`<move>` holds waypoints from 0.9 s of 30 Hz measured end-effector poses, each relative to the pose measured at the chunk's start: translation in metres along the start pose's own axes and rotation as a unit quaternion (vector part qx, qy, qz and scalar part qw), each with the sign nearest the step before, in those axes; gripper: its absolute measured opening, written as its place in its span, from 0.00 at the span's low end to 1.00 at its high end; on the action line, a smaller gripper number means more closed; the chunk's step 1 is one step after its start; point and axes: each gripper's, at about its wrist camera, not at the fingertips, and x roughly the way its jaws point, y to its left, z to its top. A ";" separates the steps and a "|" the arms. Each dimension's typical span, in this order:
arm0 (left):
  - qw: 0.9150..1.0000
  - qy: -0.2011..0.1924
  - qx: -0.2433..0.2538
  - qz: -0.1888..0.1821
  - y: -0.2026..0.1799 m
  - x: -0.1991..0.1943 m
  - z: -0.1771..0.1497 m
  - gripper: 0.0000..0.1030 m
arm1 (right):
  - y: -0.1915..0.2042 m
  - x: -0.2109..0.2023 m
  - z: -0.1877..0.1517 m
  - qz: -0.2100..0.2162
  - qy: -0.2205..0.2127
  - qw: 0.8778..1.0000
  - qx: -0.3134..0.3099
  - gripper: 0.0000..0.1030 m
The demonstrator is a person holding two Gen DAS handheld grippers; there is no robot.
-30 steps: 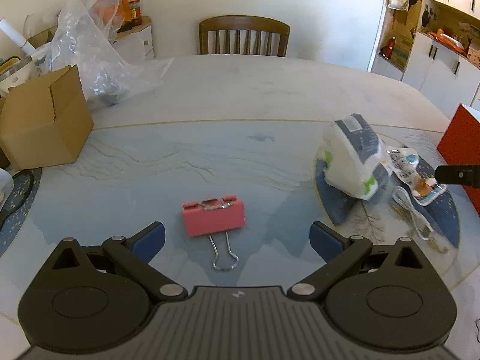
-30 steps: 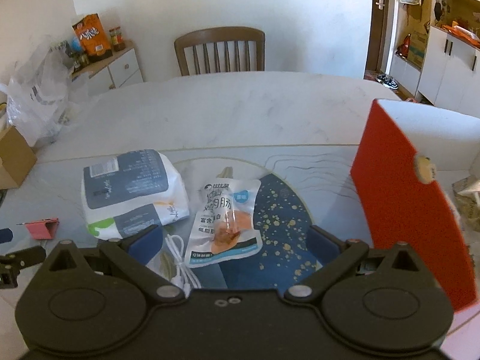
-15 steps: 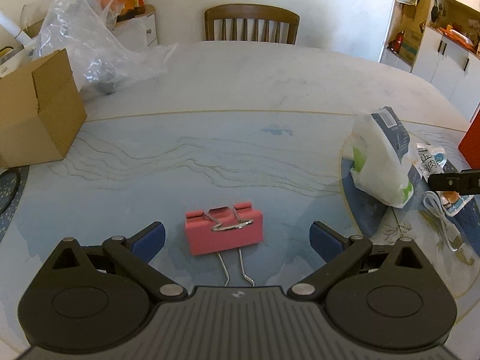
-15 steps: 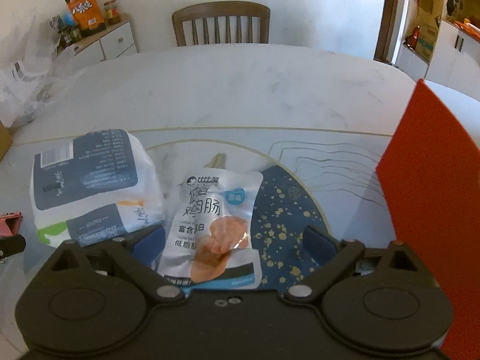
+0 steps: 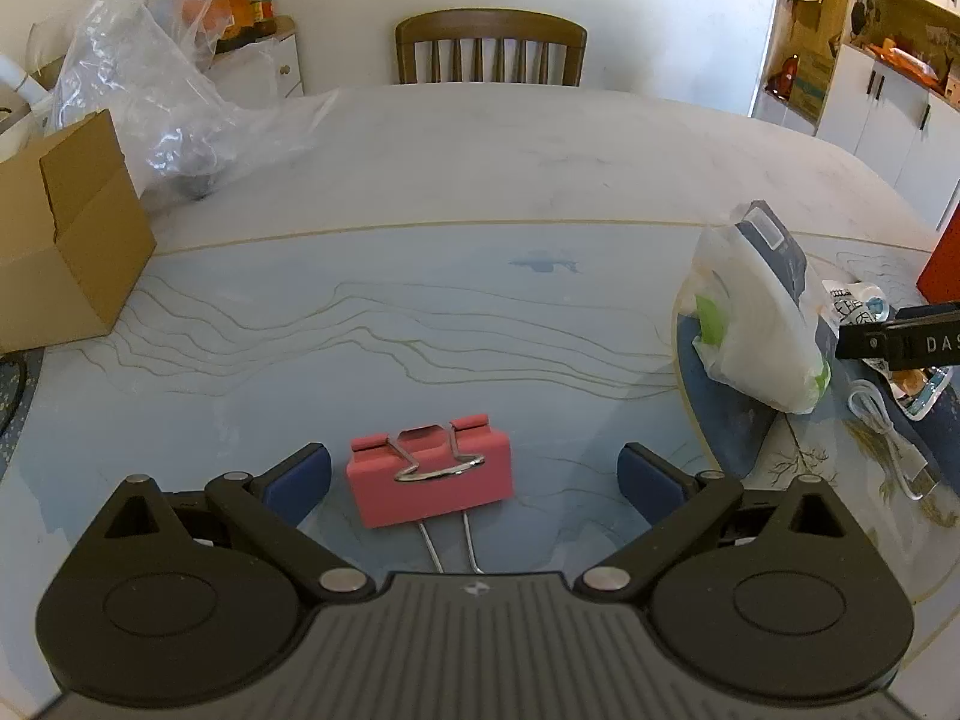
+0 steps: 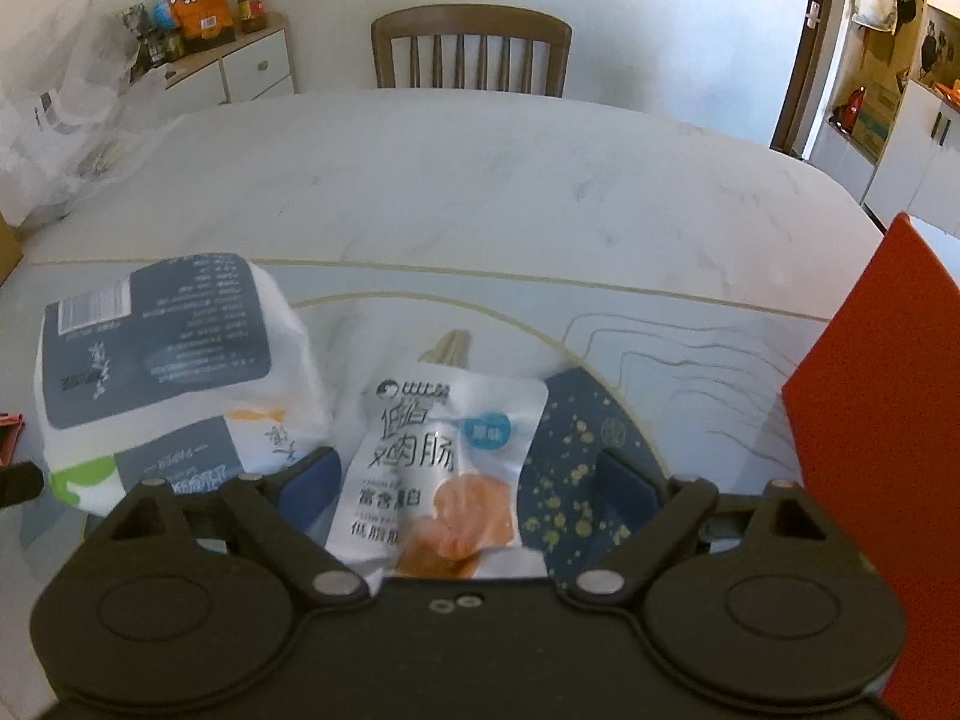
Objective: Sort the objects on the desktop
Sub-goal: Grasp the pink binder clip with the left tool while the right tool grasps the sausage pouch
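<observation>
A pink binder clip lies on the table between the blue pads of my left gripper. That gripper is open, and neither pad touches the clip. A white snack packet with orange sausage lies between the fingers of my right gripper. Its jaws are closing, with gaps still showing on both sides of the packet. A white and grey tissue pack lies left of the packet. The tissue pack also shows at the right of the left wrist view, beside a white cable.
A red box stands close on the right of the right gripper. A cardboard box and a clear plastic bag sit at the table's far left. A wooden chair stands behind the table.
Both grippers came lower and closer to the table. The clip now lies between the left pads, and the snack packet between the right fingers, which have narrowed slightly.
</observation>
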 end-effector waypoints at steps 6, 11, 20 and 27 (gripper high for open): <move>1.000 -0.003 -0.001 0.002 0.001 -0.002 -0.001 0.96 | 0.001 -0.002 0.000 0.005 -0.015 1.000 -0.005 0.75; 1.000 -0.010 -0.004 0.007 0.000 -0.007 -0.002 0.86 | -0.001 -0.005 0.002 0.003 -0.017 1.000 -0.001 0.59; 1.000 -0.016 0.018 0.001 -0.007 -0.014 -0.001 0.52 | -0.009 -0.016 -0.001 -0.003 -0.011 1.000 0.019 0.58; 0.999 -0.016 0.027 -0.002 -0.014 -0.017 -0.002 0.47 | -0.018 -0.037 -0.006 0.002 -0.017 0.999 0.039 0.58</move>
